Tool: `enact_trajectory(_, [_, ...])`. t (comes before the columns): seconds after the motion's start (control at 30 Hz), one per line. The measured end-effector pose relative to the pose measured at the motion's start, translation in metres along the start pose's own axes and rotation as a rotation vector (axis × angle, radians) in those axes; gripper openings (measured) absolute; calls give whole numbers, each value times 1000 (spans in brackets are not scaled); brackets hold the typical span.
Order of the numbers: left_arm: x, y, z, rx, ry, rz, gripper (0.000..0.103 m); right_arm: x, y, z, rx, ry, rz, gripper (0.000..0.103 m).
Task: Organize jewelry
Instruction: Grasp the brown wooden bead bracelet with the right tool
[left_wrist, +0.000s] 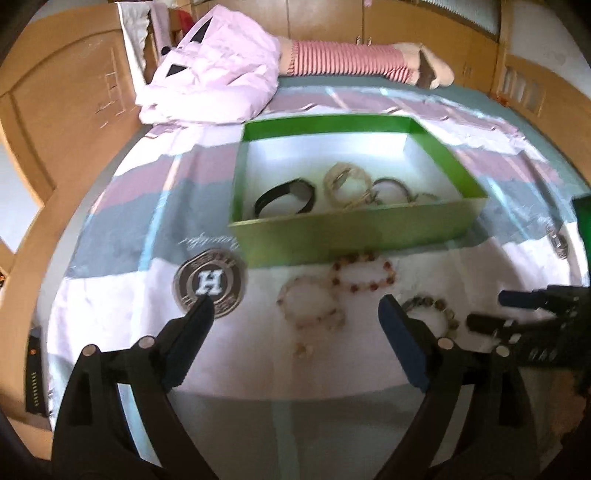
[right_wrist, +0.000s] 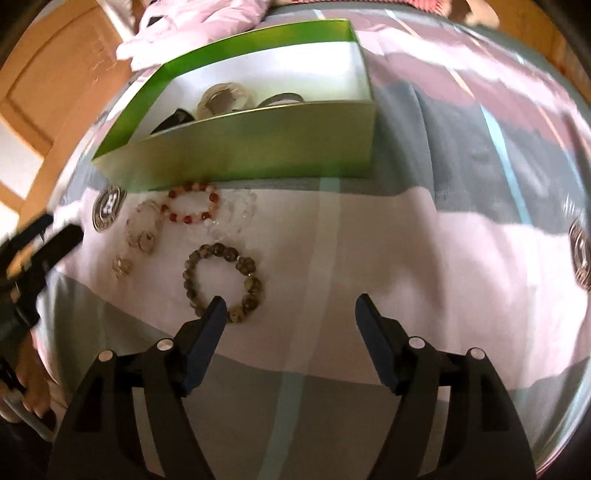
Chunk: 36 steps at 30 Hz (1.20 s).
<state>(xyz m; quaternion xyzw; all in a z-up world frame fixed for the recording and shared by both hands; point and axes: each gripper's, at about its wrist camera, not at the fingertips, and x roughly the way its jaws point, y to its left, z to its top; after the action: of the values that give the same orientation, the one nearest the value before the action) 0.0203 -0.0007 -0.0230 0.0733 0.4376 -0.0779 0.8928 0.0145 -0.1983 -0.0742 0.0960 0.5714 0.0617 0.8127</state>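
Hovering both tools spread, empty: left tool (left_wrist: 295, 314), right tool (right_wrist: 290, 308). Brown bead bracelet (right_wrist: 221, 280) lies on bed (right_wrist: 369, 240), near green box (right_wrist: 258, 147). Straddle one bead strand, then clamp.

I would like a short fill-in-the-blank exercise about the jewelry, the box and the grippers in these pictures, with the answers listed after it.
1. The black band lies inside the ____ box.
2. The red and white bead bracelet lies on the bedspread, ____ the box.
3. The left gripper holds ____ between its fingers.
4. The dark bead bracelet lies nearest the ____ gripper.

Missing words: green; outside; nothing; right
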Motion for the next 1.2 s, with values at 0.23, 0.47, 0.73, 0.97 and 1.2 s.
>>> enact_trajectory(0.23, [-51,24,12,-159,-44,-22,98,-10,30,16,-89,-40,-11,73])
enact_trajectory(0.47, [-62,44,20,-347,87,-112,98,18,28,23,4,91,66,34])
enact_trajectory(0.73, [-41,53,17,-392,161,-62,98,34,32,20,-59,81,-55,14])
enact_trajectory(0.97, [-28,46,16,-322,161,6,98,23,38,11,-79,30,-48,11])
enact_trajectory(1.2, [-6,44,14,-341,170,-126,98,-32,36,14,-86,-64,11,11])
